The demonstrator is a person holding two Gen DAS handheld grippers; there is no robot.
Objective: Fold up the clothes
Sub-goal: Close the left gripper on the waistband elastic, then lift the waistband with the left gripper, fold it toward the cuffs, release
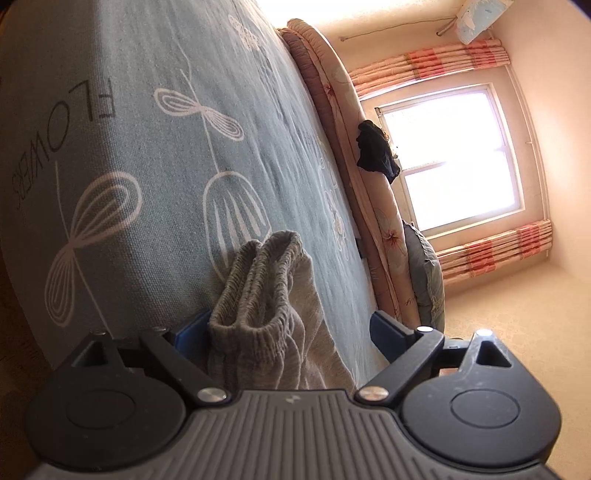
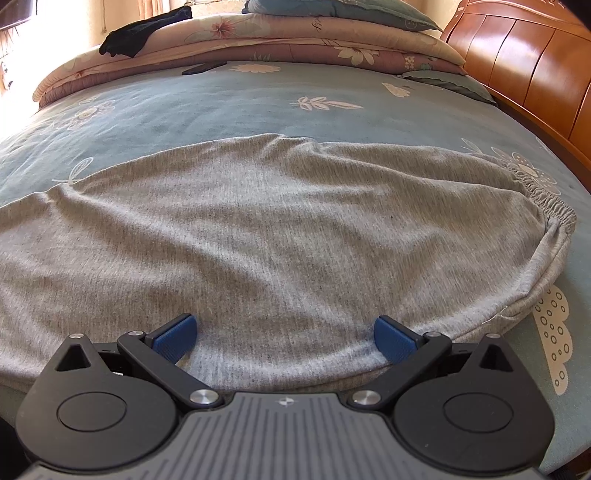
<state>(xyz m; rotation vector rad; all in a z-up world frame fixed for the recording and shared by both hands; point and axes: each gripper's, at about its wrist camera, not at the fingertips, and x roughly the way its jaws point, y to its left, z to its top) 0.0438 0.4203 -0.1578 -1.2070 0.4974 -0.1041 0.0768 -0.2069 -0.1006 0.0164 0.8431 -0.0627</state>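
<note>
We see a grey garment (image 2: 258,229) of heathered knit spread across the bed (image 2: 229,107), which wears a blue-green sheet printed with white flowers. The cloth lies mostly flat with soft wrinkles running across it, and its gathered elastic waistband (image 2: 550,206) sits at the end nearest the bed's wooden headboard (image 2: 524,55). In the left wrist view the waistband (image 1: 258,280) stands up in a bunched, ribbed loop off the bed.

The right gripper (image 2: 284,338) hangs just over the garment's edge nearest the side of the bed, its jaws spread wide with the grey cloth lying beneath and between them; the blue pads do not pinch it. The left gripper (image 1: 284,328) is at the waistband end, its jaws also spread wide. The bunched waistband lies between them, close against one blue pad and clear of the other, so nothing is clamped.

Farther across the bed, folded quilts (image 2: 258,37) are stacked with a dark garment (image 2: 144,29) on top.
</note>
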